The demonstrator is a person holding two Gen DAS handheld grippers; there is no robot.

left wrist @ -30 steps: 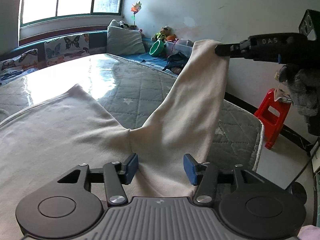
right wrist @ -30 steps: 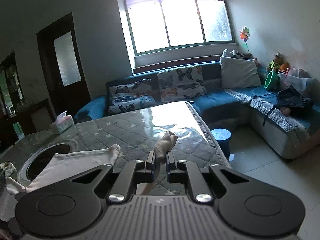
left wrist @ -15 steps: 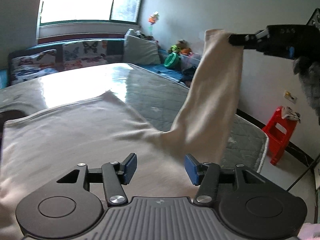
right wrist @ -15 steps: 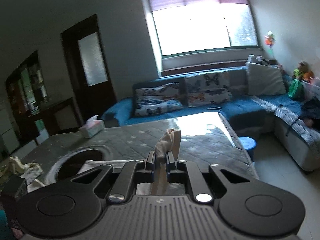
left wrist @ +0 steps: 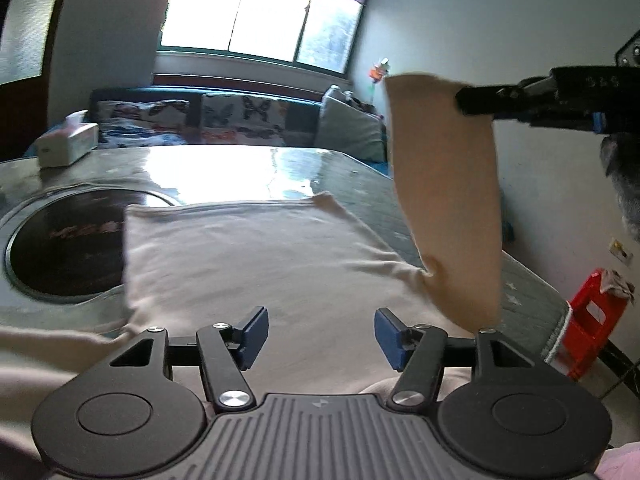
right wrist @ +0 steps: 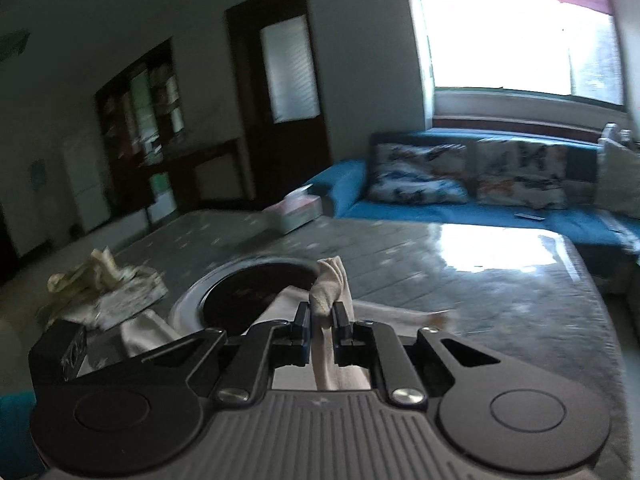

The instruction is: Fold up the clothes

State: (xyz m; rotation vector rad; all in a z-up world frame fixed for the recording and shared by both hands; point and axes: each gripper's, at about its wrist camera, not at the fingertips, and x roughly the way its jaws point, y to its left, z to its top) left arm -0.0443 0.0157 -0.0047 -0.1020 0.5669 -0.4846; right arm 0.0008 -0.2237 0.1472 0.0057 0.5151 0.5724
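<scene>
Beige long-sleeved cotton top (left wrist: 256, 264) is lying spread on the quilted grey desk (left wrist: 360, 184); its sleeve (left wrist: 448, 200), clamped in the right gripper (right wrist: 322, 320) fingers, is now swinging higher toward twelve o'clock for folding inward, left gripper (left wrist: 320, 334) fingers apart, hovering.

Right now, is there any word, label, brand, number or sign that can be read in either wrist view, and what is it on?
Nothing can be read for certain.
Raised lettering on the side of the right gripper, which holds the beige garment: blurred, unreadable.
Faint marks on the dark round inset in the table: too smeared to tell.
Tissue box: no print visible.
Small logo on the left gripper body: a symbol, no letters.
</scene>
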